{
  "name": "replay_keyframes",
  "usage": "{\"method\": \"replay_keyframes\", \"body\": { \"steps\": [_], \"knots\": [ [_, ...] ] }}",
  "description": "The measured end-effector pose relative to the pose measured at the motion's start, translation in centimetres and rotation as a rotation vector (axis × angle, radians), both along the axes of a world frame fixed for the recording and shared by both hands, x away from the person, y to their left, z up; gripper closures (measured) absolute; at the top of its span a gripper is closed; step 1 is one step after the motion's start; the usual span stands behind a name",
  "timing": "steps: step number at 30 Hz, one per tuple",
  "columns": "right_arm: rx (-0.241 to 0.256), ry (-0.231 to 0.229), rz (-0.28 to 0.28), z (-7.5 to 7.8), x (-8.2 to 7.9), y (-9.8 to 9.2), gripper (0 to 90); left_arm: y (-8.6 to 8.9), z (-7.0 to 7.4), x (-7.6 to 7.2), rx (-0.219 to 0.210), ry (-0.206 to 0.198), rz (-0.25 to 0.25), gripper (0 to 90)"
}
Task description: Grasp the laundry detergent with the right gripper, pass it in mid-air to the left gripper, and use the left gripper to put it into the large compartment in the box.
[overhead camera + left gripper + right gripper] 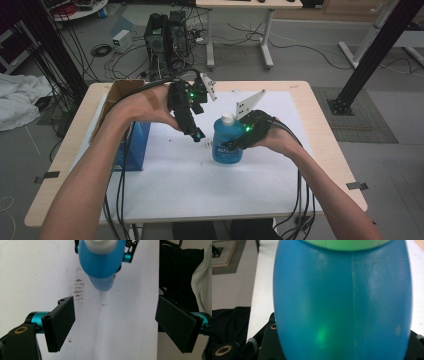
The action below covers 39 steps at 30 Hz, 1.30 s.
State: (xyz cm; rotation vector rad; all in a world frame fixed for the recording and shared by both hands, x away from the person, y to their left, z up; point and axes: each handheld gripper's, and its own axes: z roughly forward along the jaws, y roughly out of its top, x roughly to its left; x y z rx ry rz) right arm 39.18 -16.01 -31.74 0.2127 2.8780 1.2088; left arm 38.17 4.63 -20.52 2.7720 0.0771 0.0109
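Observation:
A blue bottle (pixel 226 146) with a white cap (pixel 228 118) stands upright on the white sheet near the table's middle. My right gripper (pixel 241 141) is shut on it from the right, a jaw on either side of its body. In the right gripper view the bottle (pixel 342 302) is pressed close against the camera and hides the jaws. My left gripper (pixel 198 135) hangs just left of the bottle, pointing down at the sheet. In its own view the left gripper (pixel 114 306) is wide open with nothing between the jaws, and the bottle (pixel 102 262) stands beyond the tips.
A white sheet (pixel 200 180) covers the wooden table (pixel 327 135). A blue carton with open brown flaps (pixel 131 145) stands at the left edge under my left forearm. Dark smudges (pixel 78 288) mark the sheet beside the bottle. Cables trail off the table's front.

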Motion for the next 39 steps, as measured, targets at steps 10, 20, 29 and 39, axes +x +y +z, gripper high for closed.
{"method": "replay_keyframes", "body": {
  "steps": [10,20,29,39],
  "knots": [
    [0.02,-0.055,0.091,-0.4,0.0,1.1,45.6,-2.4,-1.5,0.3,0.023,0.01,-0.003,16.4],
    [0.024,-0.04,0.107,-0.2,-0.3,1.5,45.5,-3.7,-2.9,0.4,0.004,0.028,0.001,16.4],
    [0.023,-0.039,0.111,-0.2,-0.4,1.9,45.4,-4.1,-3.6,0.7,0.001,0.022,0.012,16.7],
    [0.02,-0.015,0.093,-0.3,-0.5,2.1,45.4,-4.1,-3.8,0.7,0.002,0.022,0.005,21.8]
  ]
}}
